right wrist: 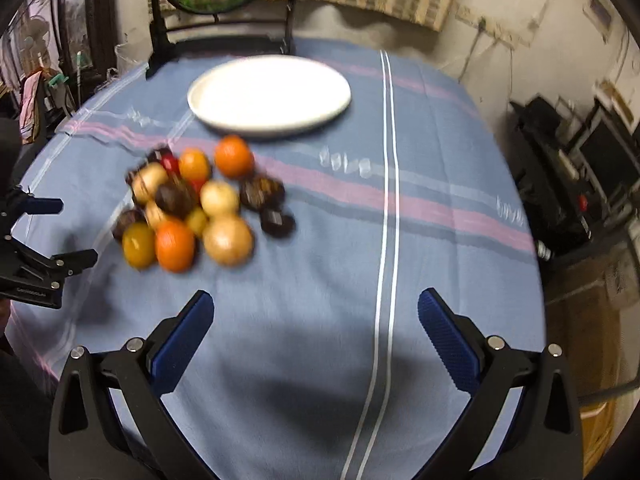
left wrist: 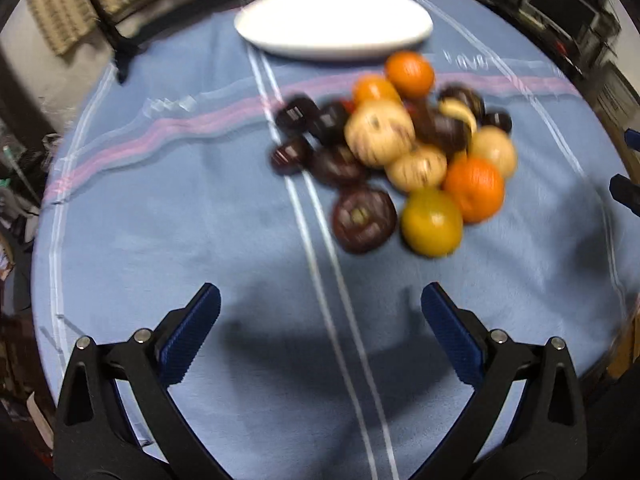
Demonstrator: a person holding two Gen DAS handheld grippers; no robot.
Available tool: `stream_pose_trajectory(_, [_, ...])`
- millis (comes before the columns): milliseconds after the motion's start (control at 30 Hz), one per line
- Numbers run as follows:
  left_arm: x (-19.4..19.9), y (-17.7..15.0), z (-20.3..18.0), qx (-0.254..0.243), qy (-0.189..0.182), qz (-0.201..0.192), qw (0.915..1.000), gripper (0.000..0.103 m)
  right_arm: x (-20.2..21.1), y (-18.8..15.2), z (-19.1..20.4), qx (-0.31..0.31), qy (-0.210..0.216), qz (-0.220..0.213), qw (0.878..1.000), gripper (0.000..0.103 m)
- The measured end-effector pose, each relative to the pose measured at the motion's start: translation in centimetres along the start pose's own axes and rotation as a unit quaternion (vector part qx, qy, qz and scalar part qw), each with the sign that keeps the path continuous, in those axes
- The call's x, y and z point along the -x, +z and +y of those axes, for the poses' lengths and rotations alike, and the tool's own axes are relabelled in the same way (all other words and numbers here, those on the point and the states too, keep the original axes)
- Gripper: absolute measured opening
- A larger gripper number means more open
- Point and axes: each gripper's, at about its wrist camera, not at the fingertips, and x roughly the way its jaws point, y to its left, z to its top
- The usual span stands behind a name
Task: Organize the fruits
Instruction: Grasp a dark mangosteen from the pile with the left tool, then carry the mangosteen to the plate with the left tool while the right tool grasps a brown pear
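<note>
Blue cloth [right wrist: 304, 280] lies bare under both spread tongs [left wrist: 320, 320] [right wrist: 316, 320], fruit pile [left wrist: 396, 156] beyond.

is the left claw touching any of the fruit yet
Apart. The left wrist view shows the left claw open over bare cloth, short of the fruit pile.
</note>
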Motion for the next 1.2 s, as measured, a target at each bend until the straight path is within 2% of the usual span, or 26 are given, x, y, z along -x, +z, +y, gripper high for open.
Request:
stream_pose_trajectory(67, [-0.3,0.1,-0.3,-0.004,-0.001,-0.013,0.9999,0.101,-0.6,-0.5,-0.6,-0.009,0.001,0.013,1.000,0.102])
stream_pose_trajectory(367, [-2.1,1.4,0.6,-0.004,-0.028,-0.030,0.9992,0.101,-0.6,-0.5,-1.1,-0.012,0.011,0.000,1.000,0.102])
stream_pose_trajectory(400, [-2.3,1.4,1.1,-0.006,-0.026,-0.033,0.9991,0.092,-0.6,-0.5,-1.2,-0.015,0.011,0.000,1.000,0.102])
stream_pose_trajectory(533, [-3.2,1.6,2.6,-0.001,-0.072,-0.025,0.9971,0.089,-0.6,-0.7,-1.7,-0.023,0.008,0.003,1.000,0.102])
stream_pose_trajectory(667, [-3.5,2.0,1.3,-0.024,-0.051,-0.036,0.9978,0.089,-0.6,-0.9,-1.8,-0.030,0.002,0.007,1.000,0.102])
stream_pose_trajectory(833, [-3.9,2.9,1.2,-0.013,-0.051,-0.051,0.9973,0.088,-0.3,-1.1,-1.5,-0.028,-0.006,0.010,1.000,0.102])
stream_pose_trajectory(933, [-3.8,2.7,1.2,-0.013,-0.041,-0.062,0.9972,0.077,-0.1,-1.1,-1.3,-0.028,-0.007,0.008,1.000,0.102])
stream_pose_trajectory(1000, [-3.4,2.5,1.6,0.001,-0.039,-0.066,0.9971,0.055,0.0,-1.2,-1.3,-0.027,-0.006,0.007,1.000,0.102])
stream_pose_trajectory(1067, [-3.2,2.5,2.4,0.020,-0.047,-0.064,0.9966,0.044,0.1,-1.2,-1.2,-0.026,-0.004,0.006,1.000,0.102])
stream_pose_trajectory(1133, [-3.0,2.3,3.5,0.046,-0.068,-0.059,0.9949,0.043,0.1,-1.2,-1.1,-0.025,0.004,0.004,1.000,0.102])
stream_pose_trajectory(1200, [-2.6,1.8,4.4,0.066,-0.066,-0.054,0.9942,0.043,-0.1,-0.9,-0.6,-0.018,0.019,0.003,1.000,0.102])
